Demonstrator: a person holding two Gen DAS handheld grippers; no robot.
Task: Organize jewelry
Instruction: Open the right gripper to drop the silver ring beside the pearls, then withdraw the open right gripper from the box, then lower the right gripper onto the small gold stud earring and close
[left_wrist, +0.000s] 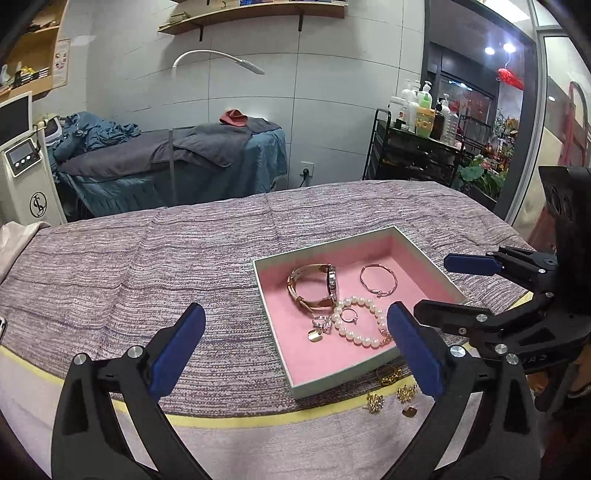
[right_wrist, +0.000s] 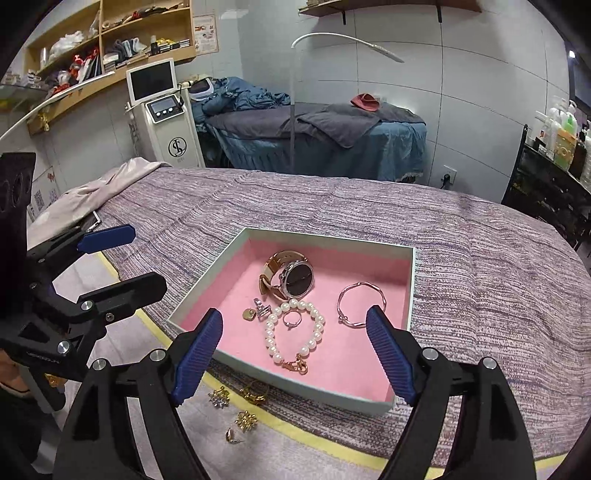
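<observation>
Jewelry sits partly inside my pink-lined tray (right_wrist: 402, 280) at centre frame in the right wrist view: a watch (right_wrist: 291, 278) toward the back, a thin bangle (right_wrist: 360, 304) at right, a pearl bracelet (right_wrist: 295, 332) with a ring (right_wrist: 292, 318) inside its loop, and two small charms (right_wrist: 256, 310) I can't make out clearly. Four gold pieces (right_wrist: 240, 406) lie loose on the striped cloth (right_wrist: 480, 258) below the tray's near edge, too small to identify. My right gripper (right_wrist: 293, 354) hangs spread wide, empty, its blue pads flanking the tray's near side. My left gripper (left_wrist: 295, 347) is likewise released, the tray just right of its centre; its right finger hides the bracelet clasp.
</observation>
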